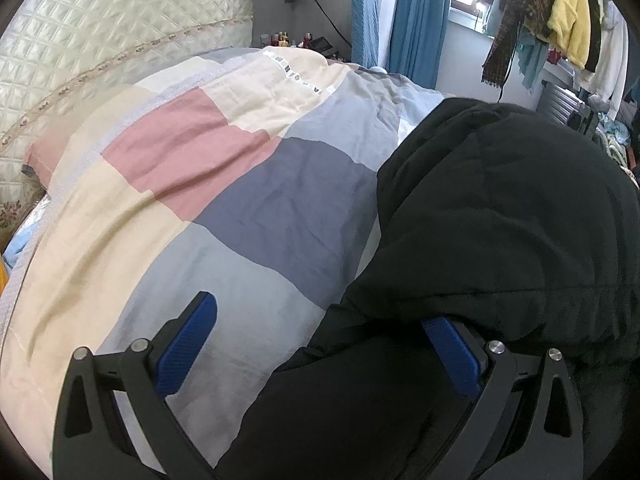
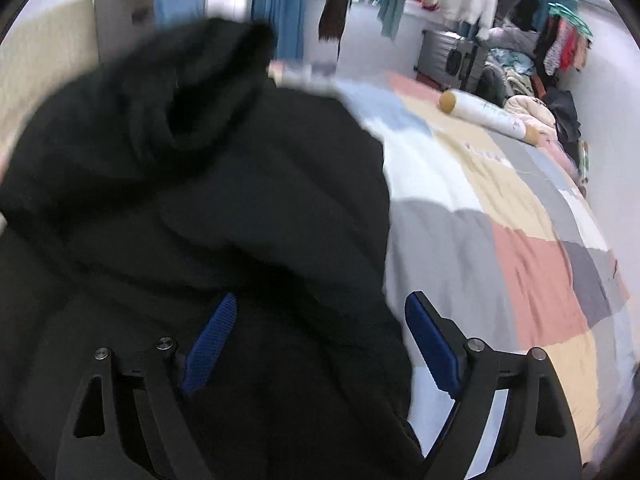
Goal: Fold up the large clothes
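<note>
The black padded jacket (image 1: pixel 500 220) is lying bunched on the patchwork duvet (image 1: pixel 192 184), occupying 3 to 6 o'clock in the left view. The left gripper (image 1: pixel 320 344) and right gripper (image 2: pixel 320 340) are both standing wide, gripping nothing. Folding appears barely started; flattening and all folds are remaining.

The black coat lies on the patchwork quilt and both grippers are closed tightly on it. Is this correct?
Not fully. The black coat does lie on the patchwork quilt, but the left gripper and the right gripper are open, jaws spread wide, as both wrist views show.
</note>
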A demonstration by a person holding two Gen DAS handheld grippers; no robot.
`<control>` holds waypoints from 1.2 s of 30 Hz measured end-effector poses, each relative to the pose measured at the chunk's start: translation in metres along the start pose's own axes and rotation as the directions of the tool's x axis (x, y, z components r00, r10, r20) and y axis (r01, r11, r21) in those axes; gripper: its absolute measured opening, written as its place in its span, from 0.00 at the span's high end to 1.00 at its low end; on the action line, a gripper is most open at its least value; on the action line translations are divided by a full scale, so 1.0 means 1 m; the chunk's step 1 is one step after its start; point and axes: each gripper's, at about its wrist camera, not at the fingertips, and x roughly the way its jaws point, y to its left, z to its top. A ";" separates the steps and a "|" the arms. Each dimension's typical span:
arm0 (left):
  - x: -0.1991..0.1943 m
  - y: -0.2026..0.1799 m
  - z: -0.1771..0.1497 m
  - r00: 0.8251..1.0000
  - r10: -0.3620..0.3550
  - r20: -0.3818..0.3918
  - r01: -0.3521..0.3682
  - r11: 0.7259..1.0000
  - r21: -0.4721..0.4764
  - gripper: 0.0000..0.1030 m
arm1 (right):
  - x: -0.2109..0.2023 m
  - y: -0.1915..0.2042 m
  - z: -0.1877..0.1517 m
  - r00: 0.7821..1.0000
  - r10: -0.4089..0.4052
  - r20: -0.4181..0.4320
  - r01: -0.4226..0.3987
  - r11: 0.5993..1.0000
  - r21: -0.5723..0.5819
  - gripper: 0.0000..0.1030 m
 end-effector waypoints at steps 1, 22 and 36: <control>0.002 -0.001 0.000 1.000 -0.001 -0.005 0.001 1.000 0.007 0.02 | 0.007 0.001 -0.001 1.000 -0.007 -0.011 0.007 1.000 -0.002 0.17; 0.000 -0.003 0.010 0.998 -0.013 0.054 0.010 0.999 0.048 0.02 | -0.025 -0.048 0.018 0.957 -0.027 0.289 -0.049 0.967 0.250 0.17; 0.012 0.000 0.011 1.000 0.004 0.021 -0.005 0.999 0.040 0.02 | 0.017 -0.066 0.000 0.983 0.011 0.185 -0.077 0.933 0.352 0.09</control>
